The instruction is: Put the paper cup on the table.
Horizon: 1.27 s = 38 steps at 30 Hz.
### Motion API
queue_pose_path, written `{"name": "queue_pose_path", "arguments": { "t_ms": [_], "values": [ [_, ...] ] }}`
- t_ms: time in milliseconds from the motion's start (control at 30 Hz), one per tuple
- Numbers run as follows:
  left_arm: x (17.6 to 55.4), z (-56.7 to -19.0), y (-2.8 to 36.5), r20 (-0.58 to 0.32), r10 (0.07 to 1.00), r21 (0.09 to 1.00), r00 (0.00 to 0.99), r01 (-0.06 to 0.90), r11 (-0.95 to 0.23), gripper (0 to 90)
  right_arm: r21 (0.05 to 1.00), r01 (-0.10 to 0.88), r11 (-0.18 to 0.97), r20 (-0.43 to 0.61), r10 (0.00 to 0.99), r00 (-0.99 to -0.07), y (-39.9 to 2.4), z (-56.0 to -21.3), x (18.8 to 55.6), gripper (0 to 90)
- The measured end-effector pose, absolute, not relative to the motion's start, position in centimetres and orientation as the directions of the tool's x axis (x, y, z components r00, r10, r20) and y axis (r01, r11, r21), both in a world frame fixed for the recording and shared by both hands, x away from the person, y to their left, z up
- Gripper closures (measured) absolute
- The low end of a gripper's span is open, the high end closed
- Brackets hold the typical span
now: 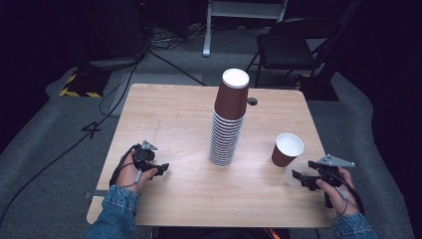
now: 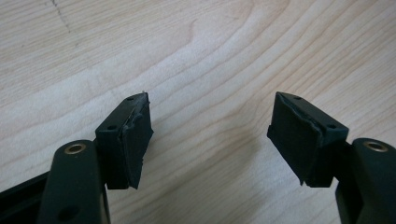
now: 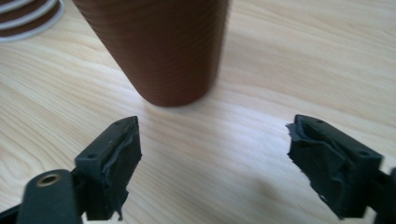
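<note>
Right gripper (image 1: 304, 175) is sitting w/ jaws spread wide, holding nothing; its fingertips (image 3: 116, 154) are hovering low over the wood table (image 1: 164, 114). Just ahead of the tips, not touching, a single brown paper cup (image 1: 287, 150) is standing upright. Left gripper (image 1: 158, 169) is also resting wide apart, empty, bare wood between its pads (image 2: 135, 140). Farther off, betw. both grippers, a tall stack of upside-down cups (image 1: 228, 117) is standing mid-table.

Bright tabletop; dark, maybe underexposed bkgd
</note>
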<state>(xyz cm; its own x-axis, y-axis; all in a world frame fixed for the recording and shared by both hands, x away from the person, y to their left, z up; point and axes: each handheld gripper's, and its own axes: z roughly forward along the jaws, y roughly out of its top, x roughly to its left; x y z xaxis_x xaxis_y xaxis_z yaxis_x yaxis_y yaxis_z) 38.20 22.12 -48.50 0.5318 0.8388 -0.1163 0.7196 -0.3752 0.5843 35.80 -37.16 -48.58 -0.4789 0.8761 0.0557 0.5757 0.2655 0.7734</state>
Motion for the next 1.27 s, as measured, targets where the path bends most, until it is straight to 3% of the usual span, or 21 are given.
{"name": "queue_pose_path", "arguments": {
  "t_ms": [300,533,567,633,767,1000,1267],
  "values": [
    [37.4,-49.1,23.5,-0.110,0.843,0.611,0.527,0.705,-0.361,26.1,0.756,0.586,0.293,0.012,0.888,-0.460,-38.8,-49.7,35.2,20.0],
    [37.3,-49.9,24.1,-0.055,0.828,0.658,0.559,0.643,-0.391,20.2,0.741,0.589,0.322,-0.010,0.882,-0.470,-38.8,-50.5,35.0,17.3],
    [37.3,-50.1,24.2,-0.046,0.824,0.664,0.565,0.634,-0.397,14.6,0.739,0.591,0.322,-0.009,0.883,-0.469,-38.8,-50.5,35.0,16.4],
    [37.4,-50.5,24.1,-0.023,0.820,0.684,0.572,0.607,-0.404,11.8,0.737,0.598,0.316,-0.007,0.888,-0.461,-38.8,-50.5,35.1,14.9],
    [37.5,-50.5,24.0,-0.027,0.826,0.684,0.562,0.613,-0.395,10.8,0.736,0.597,0.319,-0.008,0.886,-0.463,-38.8,-50.5,35.1,13.4],
    [37.9,-50.6,23.6,-0.023,0.838,0.673,0.544,0.628,-0.389,4.5,0.712,0.635,0.299,-0.007,0.908,-0.420,-38.5,-50.6,36.0,0.1],
    [37.9,-50.6,23.5,-0.028,0.845,0.671,0.534,0.636,-0.380,3.5,0.711,0.637,0.298,-0.005,0.908,-0.419,-38.5,-50.6,36.1,0.2]
  ]
}}
